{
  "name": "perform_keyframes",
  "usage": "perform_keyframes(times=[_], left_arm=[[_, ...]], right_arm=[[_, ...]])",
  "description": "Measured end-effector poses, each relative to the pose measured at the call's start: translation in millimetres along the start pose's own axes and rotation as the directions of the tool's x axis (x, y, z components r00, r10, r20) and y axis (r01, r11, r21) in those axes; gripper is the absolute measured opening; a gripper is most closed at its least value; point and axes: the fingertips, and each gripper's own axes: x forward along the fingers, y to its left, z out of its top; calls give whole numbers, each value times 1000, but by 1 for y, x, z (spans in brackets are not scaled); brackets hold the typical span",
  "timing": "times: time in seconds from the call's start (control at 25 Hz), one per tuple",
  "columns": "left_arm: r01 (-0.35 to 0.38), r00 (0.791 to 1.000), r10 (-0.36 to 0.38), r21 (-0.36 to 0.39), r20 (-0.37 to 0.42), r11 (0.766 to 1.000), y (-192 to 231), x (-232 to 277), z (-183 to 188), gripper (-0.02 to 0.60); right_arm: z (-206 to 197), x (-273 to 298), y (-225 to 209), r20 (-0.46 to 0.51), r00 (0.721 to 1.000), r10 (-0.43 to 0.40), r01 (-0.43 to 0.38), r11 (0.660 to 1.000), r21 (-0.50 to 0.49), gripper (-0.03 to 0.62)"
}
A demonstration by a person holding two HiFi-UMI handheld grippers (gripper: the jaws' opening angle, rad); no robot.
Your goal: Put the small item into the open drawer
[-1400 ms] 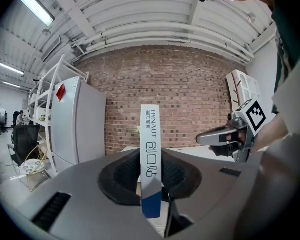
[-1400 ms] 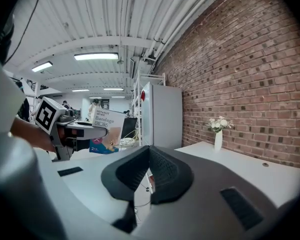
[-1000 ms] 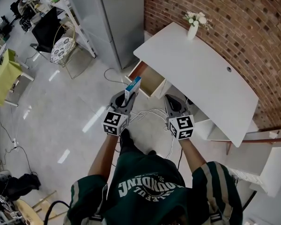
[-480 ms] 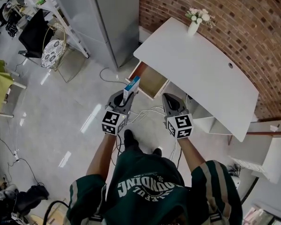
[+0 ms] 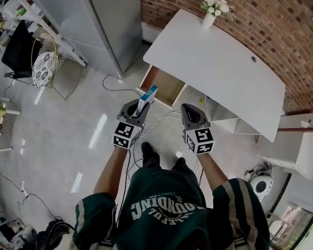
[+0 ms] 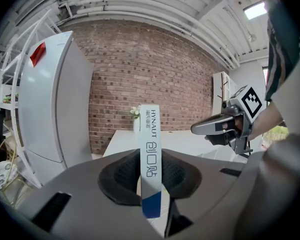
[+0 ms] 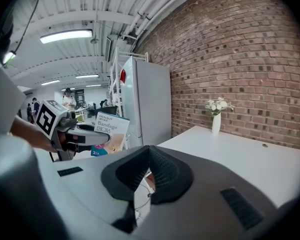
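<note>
A slim white and blue bandage box (image 5: 148, 97) stands upright between the jaws of my left gripper (image 5: 140, 108), which is shut on it. In the left gripper view the box (image 6: 151, 149) rises edge-on from the pads. It hangs over the floor just short of the open wooden drawer (image 5: 166, 87) at the left end of the white desk (image 5: 219, 61). My right gripper (image 5: 191, 111) is beside it, shut and holding nothing. In the right gripper view my right gripper (image 7: 149, 151) faces the desk (image 7: 240, 154), with the box (image 7: 110, 131) at the left.
A vase of white flowers (image 5: 211, 15) stands at the desk's far edge by the brick wall. A grey fridge (image 5: 104, 20) rises left of the desk. White cables (image 5: 161, 123) lie on the floor under the grippers. A white shelf unit (image 5: 224, 120) sits under the desk, right of the drawer.
Both grippers have moved forward and lower toward the desk, and the box now sits closer to the drawer's front. The grip on the box is unchanged.
</note>
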Motion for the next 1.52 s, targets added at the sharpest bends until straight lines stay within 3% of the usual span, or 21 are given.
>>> perform_keyframes(times=[0.32,0.84,1.24,1.52], left_arm=[[80,996,-79,16,-41,997,12,22,-15,87],[116,989,-113,27,-99,993,6,73,-42,87],[138,983,-138,-12,-124,990,6,124,-82,87],[129,981,-141,-95,-136,987,12,154,-124,87]], right_arm=[[-16,4,2,-39,997,-70,71,997,26,25],[-52,27,-31,-58,994,-89,95,991,97,25],[-86,75,-61,-80,994,-77,86,991,107,25],[-124,101,-58,-107,993,-46,58,992,108,25]])
